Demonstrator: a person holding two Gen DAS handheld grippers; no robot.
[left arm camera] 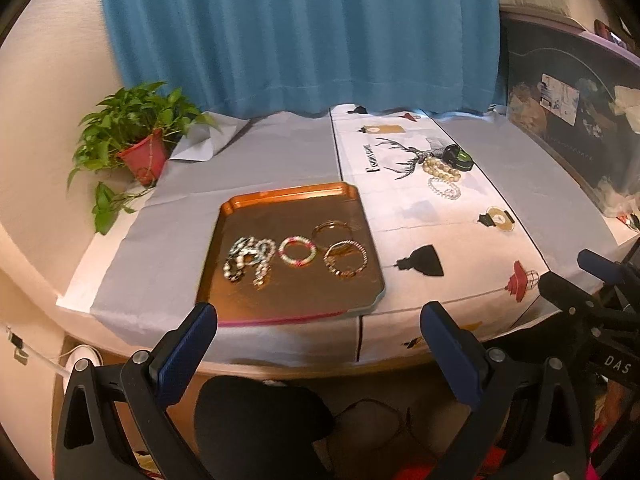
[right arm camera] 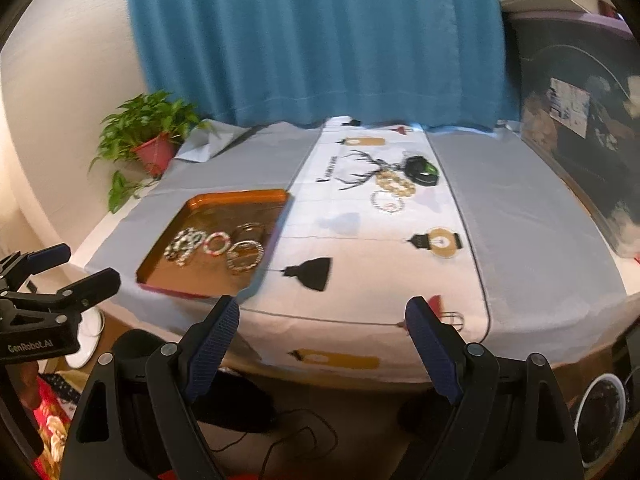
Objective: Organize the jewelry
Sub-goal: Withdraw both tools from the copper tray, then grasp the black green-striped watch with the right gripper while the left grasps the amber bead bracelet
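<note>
Left wrist view: the copper tray (left arm camera: 260,300) sits at the bench's (left arm camera: 160,240) near edge, carrying a beaded bracelet cluster (left arm camera: 248,262), a pink bracelet (left arm camera: 297,252) and two gold bangles (left arm camera: 345,259). At two o'clock from it, a pearl bracelet (left arm camera: 440,170) and a clear bead bracelet (left arm camera: 444,189) lie on the deer-print cloth (left arm camera: 420,216). Both claws hang short of the bench edge, angled down, spread wide and empty: the left claw (left arm camera: 318,344) below the tray, the right claw (right arm camera: 322,334) facing open cloth.
</note>
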